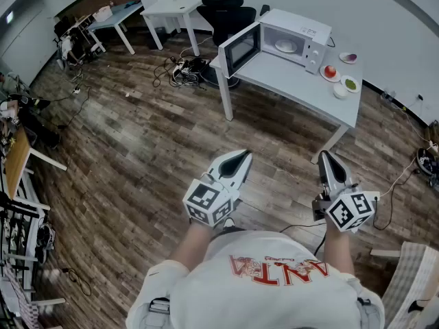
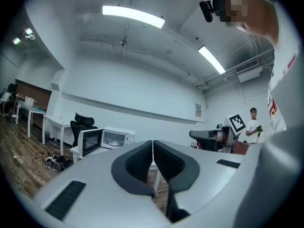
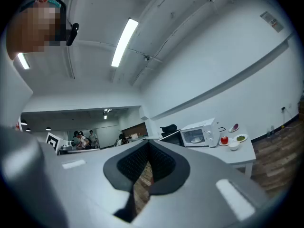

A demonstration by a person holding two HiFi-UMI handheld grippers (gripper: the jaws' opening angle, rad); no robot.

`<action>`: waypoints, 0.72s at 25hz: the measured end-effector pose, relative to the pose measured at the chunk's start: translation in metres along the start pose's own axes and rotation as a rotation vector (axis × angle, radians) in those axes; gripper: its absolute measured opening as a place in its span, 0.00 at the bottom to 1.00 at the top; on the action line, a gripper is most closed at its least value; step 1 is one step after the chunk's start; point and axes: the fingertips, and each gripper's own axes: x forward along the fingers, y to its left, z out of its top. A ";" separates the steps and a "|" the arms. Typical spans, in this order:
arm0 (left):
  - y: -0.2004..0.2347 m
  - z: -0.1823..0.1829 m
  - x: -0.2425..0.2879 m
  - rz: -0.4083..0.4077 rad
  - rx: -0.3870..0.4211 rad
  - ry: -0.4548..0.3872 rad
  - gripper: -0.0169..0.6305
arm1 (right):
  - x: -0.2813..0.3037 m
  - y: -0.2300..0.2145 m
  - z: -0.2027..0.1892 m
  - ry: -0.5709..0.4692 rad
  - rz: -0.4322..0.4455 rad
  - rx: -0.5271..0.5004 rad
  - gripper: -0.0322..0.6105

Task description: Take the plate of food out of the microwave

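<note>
A white microwave (image 1: 291,38) stands on a white table (image 1: 302,88) across the room, its door (image 1: 240,49) swung open to the left. Inside it lies a white plate (image 1: 285,46), also visible through the opening in the right gripper view as the plate (image 3: 196,139). Both grippers are held level, well short of the table. My left gripper (image 1: 245,154) is shut with nothing between its pads, and its own view shows the jaws touching at the left gripper (image 2: 152,146). My right gripper (image 1: 322,155) is also shut and empty, as the right gripper (image 3: 148,146) shows.
To the right of the microwave sit a red apple on a plate (image 1: 330,71), a green-filled dish (image 1: 350,83), a white bowl (image 1: 340,92) and a small dish (image 1: 348,57). A black office chair (image 1: 223,9) and floor cables (image 1: 182,70) lie left of the table. Wood floor lies between me and the table.
</note>
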 end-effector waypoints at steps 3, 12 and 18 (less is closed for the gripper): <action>0.000 -0.002 0.002 0.001 -0.002 0.001 0.05 | -0.001 -0.001 -0.005 0.007 0.000 0.003 0.05; 0.007 -0.006 0.003 0.000 -0.022 -0.001 0.05 | 0.004 -0.004 -0.012 0.021 -0.007 0.019 0.05; 0.023 -0.005 -0.008 0.023 -0.018 0.014 0.05 | 0.017 0.013 -0.022 0.039 0.056 0.061 0.05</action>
